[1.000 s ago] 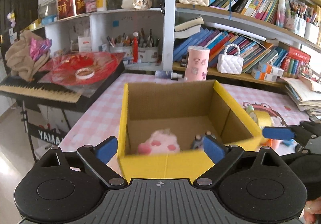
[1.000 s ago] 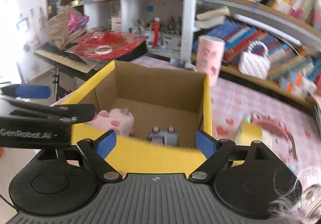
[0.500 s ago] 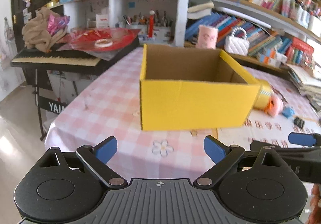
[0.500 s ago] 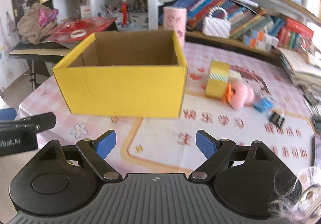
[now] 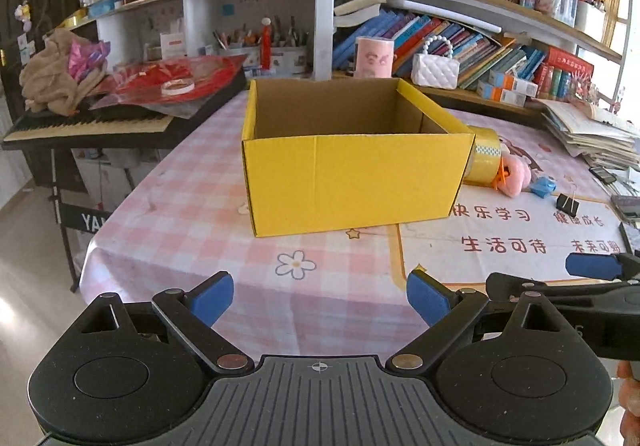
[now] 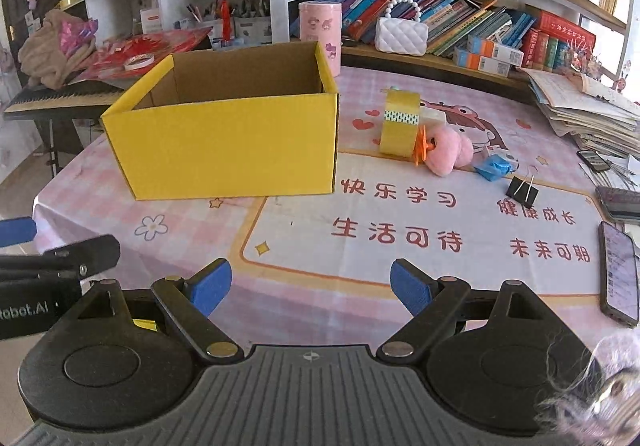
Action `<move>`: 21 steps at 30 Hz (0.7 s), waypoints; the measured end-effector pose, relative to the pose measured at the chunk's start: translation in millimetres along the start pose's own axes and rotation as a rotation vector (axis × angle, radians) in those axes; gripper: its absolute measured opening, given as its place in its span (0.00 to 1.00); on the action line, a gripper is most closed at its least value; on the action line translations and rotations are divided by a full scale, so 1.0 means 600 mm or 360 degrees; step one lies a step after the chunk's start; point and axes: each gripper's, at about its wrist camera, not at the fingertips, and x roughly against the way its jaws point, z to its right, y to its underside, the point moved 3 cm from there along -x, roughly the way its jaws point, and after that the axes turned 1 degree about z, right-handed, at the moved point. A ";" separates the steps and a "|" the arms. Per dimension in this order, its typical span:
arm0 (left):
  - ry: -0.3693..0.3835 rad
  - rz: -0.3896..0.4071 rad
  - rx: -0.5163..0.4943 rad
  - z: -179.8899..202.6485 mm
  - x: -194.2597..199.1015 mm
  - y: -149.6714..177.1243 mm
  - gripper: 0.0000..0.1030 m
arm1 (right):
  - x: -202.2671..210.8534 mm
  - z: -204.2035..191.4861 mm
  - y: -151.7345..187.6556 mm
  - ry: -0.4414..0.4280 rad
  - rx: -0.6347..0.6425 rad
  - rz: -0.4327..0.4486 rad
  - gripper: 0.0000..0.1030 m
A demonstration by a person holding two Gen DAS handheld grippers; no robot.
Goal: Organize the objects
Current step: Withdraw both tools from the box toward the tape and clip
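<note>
An open yellow cardboard box (image 5: pixel 352 178) (image 6: pixel 228 146) stands on the pink checked tablecloth; its inside is hidden from here. To its right lie a roll of yellow tape (image 6: pixel 399 123) (image 5: pixel 484 160), a pink plush toy (image 6: pixel 448 151) (image 5: pixel 516 176), a small blue item (image 6: pixel 495 166) and a black binder clip (image 6: pixel 522 191) (image 5: pixel 567 204). My left gripper (image 5: pixel 318 296) hangs open and empty over the table's near edge, well short of the box. My right gripper (image 6: pixel 310 288) is open and empty too, in front of the printed mat.
Two phones (image 6: pixel 620 274) lie at the table's right edge beside a stack of papers (image 6: pixel 588 114). Bookshelves (image 5: pixel 460 26) with a pink canister (image 6: pixel 320 26) and a white handbag (image 6: pixel 402 35) stand behind. A keyboard (image 5: pixel 92 124) with red wrapping stands left.
Both grippers have drawn back from over the box toward the table's near edge. The box's inside with the pink toy is no longer seen; the loose objects to its right have come into view.
</note>
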 end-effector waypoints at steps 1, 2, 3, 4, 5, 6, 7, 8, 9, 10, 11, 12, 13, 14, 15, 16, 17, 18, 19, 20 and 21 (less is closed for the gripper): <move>-0.0003 0.0000 0.0001 0.001 0.001 -0.001 0.93 | 0.002 0.001 0.002 -0.0001 -0.0003 0.0002 0.84; -0.0005 0.0002 0.0001 0.002 0.004 0.000 0.93 | 0.004 0.002 0.003 -0.0003 -0.0007 0.0003 0.84; -0.0007 0.0004 -0.0002 0.004 0.006 0.000 0.93 | 0.006 0.004 0.005 -0.0005 -0.0011 0.0003 0.84; -0.0006 0.0004 -0.0004 0.005 0.007 0.001 0.93 | 0.007 0.005 0.007 -0.0007 -0.0015 0.0000 0.84; -0.0003 0.0003 -0.0007 0.008 0.009 0.002 0.93 | 0.009 0.007 0.010 -0.0009 -0.0018 -0.0004 0.84; 0.0003 0.0002 -0.0011 0.011 0.010 0.003 0.93 | 0.010 0.008 0.014 -0.0009 -0.0022 -0.0008 0.84; 0.0011 0.0000 -0.0015 0.014 0.011 0.004 0.93 | 0.012 0.011 0.017 -0.0006 -0.0027 -0.0013 0.84; 0.0020 -0.0003 -0.0022 0.018 0.011 0.005 0.93 | 0.015 0.013 0.019 -0.0002 -0.0032 -0.0015 0.84; 0.0036 -0.0008 -0.0034 0.024 0.011 0.006 0.93 | 0.017 0.017 0.021 0.0004 -0.0039 -0.0015 0.84; 0.0055 -0.0012 -0.0045 0.028 0.012 0.008 0.93 | 0.020 0.022 0.024 0.0015 -0.0049 -0.0014 0.84; 0.0078 -0.0018 -0.0058 0.035 0.013 0.009 0.93 | 0.023 0.027 0.027 0.0031 -0.0062 -0.0015 0.84; 0.0099 -0.0025 -0.0070 0.041 0.013 0.012 0.93 | 0.025 0.033 0.031 0.0043 -0.0079 -0.0019 0.84; 0.0122 -0.0032 -0.0080 0.046 0.013 0.014 0.93 | 0.028 0.040 0.036 0.0053 -0.0098 -0.0025 0.84; 0.0140 -0.0041 -0.0086 0.051 0.013 0.016 0.93 | 0.031 0.045 0.040 0.0062 -0.0112 -0.0029 0.84; 0.0154 -0.0047 -0.0095 0.056 0.014 0.018 0.93 | 0.033 0.049 0.044 0.0073 -0.0124 -0.0034 0.84; 0.0164 -0.0051 -0.0104 0.061 0.014 0.019 0.93 | 0.037 0.054 0.048 0.0083 -0.0137 -0.0036 0.84; 0.0175 -0.0053 -0.0114 0.066 0.015 0.020 0.93 | 0.040 0.058 0.051 0.0093 -0.0149 -0.0036 0.84; 0.0183 -0.0053 -0.0123 0.070 0.017 0.022 0.93 | 0.045 0.062 0.054 0.0104 -0.0161 -0.0032 0.83; 0.0188 -0.0055 -0.0134 0.075 0.017 0.023 0.93 | 0.048 0.065 0.057 0.0114 -0.0170 -0.0028 0.83; 0.0188 -0.0058 -0.0143 0.079 0.018 0.023 0.93 | 0.051 0.068 0.059 0.0122 -0.0180 -0.0025 0.83; 0.0191 -0.0063 -0.0151 0.082 0.018 0.025 0.93 | 0.054 0.071 0.062 0.0131 -0.0189 -0.0023 0.83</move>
